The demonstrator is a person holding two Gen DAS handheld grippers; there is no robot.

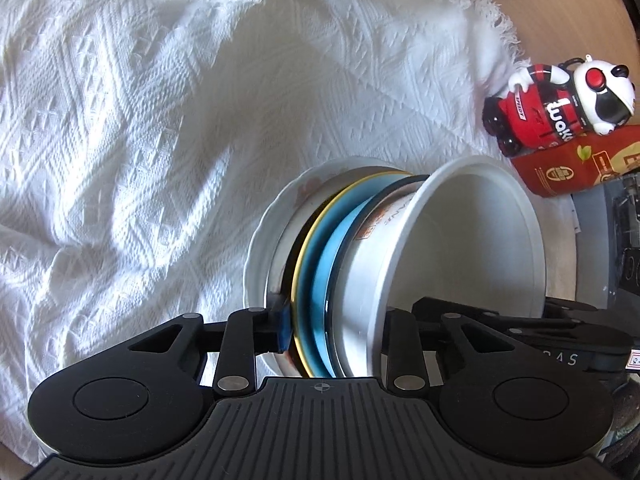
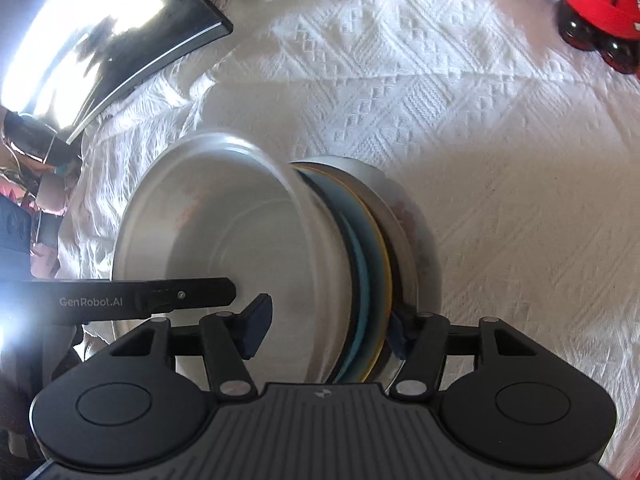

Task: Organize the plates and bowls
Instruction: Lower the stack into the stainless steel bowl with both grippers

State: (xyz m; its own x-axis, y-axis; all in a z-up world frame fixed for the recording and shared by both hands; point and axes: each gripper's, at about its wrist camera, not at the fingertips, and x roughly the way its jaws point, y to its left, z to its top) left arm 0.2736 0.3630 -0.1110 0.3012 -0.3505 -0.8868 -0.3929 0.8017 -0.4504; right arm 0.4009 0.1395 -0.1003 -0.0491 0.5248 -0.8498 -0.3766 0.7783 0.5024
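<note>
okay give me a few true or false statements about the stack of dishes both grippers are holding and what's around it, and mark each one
1. Both the left gripper and the right gripper clamp the same stack of dishes. True.
2. The white bowl sits at one end of the stack, its opening facing away from the plates. True.
3. The blue plate has a red rim. False: its rim is yellow.
4. The stack lies flat on the white cloth. False: it is turned on edge between the fingers.
5. A panda toy in red and black stands on a red box. True.
6. The outermost plate opposite the bowl is black. False: it is a white plate with a scalloped edge.
</note>
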